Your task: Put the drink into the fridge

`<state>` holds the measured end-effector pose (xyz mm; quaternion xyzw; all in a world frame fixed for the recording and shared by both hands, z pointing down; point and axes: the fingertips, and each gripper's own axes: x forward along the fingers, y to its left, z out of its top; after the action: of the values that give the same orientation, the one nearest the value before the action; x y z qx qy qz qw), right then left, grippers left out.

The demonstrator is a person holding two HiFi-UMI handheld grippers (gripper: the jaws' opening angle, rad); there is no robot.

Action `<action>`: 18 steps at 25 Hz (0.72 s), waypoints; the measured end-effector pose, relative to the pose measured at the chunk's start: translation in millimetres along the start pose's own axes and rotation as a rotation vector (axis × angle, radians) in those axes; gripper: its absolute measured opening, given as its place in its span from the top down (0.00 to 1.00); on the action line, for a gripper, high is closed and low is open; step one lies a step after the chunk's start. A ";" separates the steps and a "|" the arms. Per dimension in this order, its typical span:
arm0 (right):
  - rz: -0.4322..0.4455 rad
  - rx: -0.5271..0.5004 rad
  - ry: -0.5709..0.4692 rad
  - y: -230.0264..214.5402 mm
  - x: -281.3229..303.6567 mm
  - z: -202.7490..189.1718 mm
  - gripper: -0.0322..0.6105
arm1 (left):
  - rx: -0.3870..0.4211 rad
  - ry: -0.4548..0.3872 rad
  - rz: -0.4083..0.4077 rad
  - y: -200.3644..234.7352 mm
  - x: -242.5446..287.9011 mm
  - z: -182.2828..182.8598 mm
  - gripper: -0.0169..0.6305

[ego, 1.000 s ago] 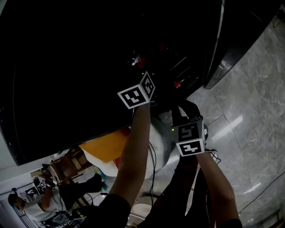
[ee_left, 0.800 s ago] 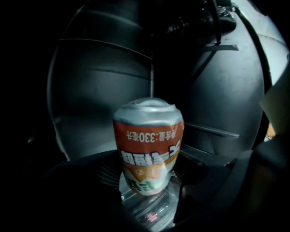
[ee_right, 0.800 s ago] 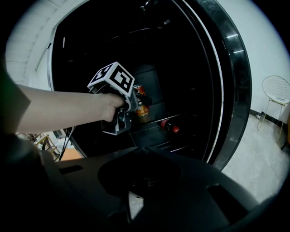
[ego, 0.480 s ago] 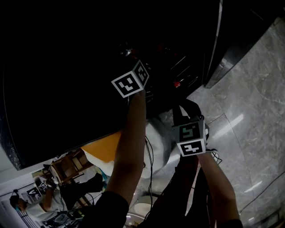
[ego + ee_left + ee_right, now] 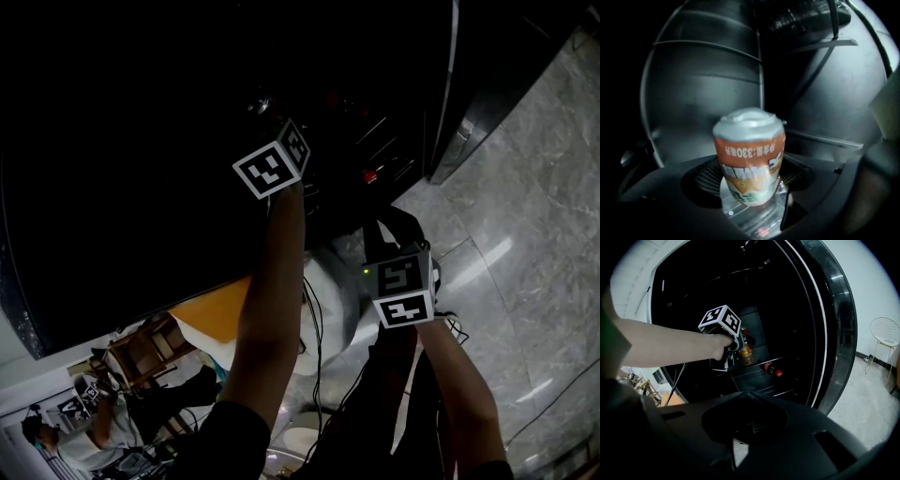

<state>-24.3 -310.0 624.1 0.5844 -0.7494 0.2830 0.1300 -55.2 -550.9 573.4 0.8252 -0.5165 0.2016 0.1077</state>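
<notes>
**Reaching into the fridge with the drink held in the left tongs**

The left tongs [image 5: 751,199] are spread wide and pinch the drink [image 5: 750,154], an orange can with a silver end. Its print reads upside down in the left gripper view. The right tongs [image 5: 747,397] are pressed together with nothing between them.

The drink is off any surface, carried in the tongs at the mouth of the open fridge [image 5: 825,333]. Dark walls and shelf lines fill the view behind it. From the right gripper view the can sits just above a shelf [image 5: 754,376], and a red-capped bottle [image 5: 771,369] lies near it, to the side.

Several things could go wrong from here:
- The can is smooth and round, so a loose or off-centre pinch could let it twist or slide out before it is set down.
- The interior is very dark, so the can's lower end could catch the shelf's front edge or knock the lying bottle.
- If the tongs open while the can is tilted or not yet resting on the shelf, it would likely tip, roll and fall to the floor.

The left arm [image 5: 661,345] is stretched out nearly straight, its forearm bare, with the tongs aimed forward and a little downward into the cabinet. The right arm [image 5: 459,375] is bent and drawn in close to the body. Its tongs stand well apart from the fridge and point towards it.
</notes>
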 end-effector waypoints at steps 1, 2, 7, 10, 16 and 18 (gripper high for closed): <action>-0.001 0.000 -0.003 -0.9 -1.1 1.0 0.92 | -0.001 -0.012 0.002 -0.7 -2.2 2.9 0.44; -0.002 0.000 -0.007 -1.8 -2.3 2.0 0.92 | -0.006 -0.023 0.005 -1.2 -4.8 5.6 0.42; -0.003 0.001 -0.022 1.8 -12.9 8.3 0.92 | -0.053 -0.068 0.027 0.2 -27.2 11.7 0.37; -0.007 -0.009 -0.035 2.5 -25.1 14.3 0.92 | -0.078 -0.087 0.023 -3.9 -46.4 12.5 0.37; -0.020 -0.018 -0.050 -0.4 -50.4 23.4 0.92 | -0.082 -0.080 0.005 -21.0 -83.7 0.4 0.37; -0.022 -0.021 -0.056 -3.2 -56.8 29.3 0.92 | -0.089 -0.079 -0.002 -26.3 -92.0 -0.1 0.37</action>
<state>-1.3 -281.9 571.5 0.5988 -0.7493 0.2569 0.1183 -67.0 -464.8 533.4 0.8274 -0.5281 0.1458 0.1239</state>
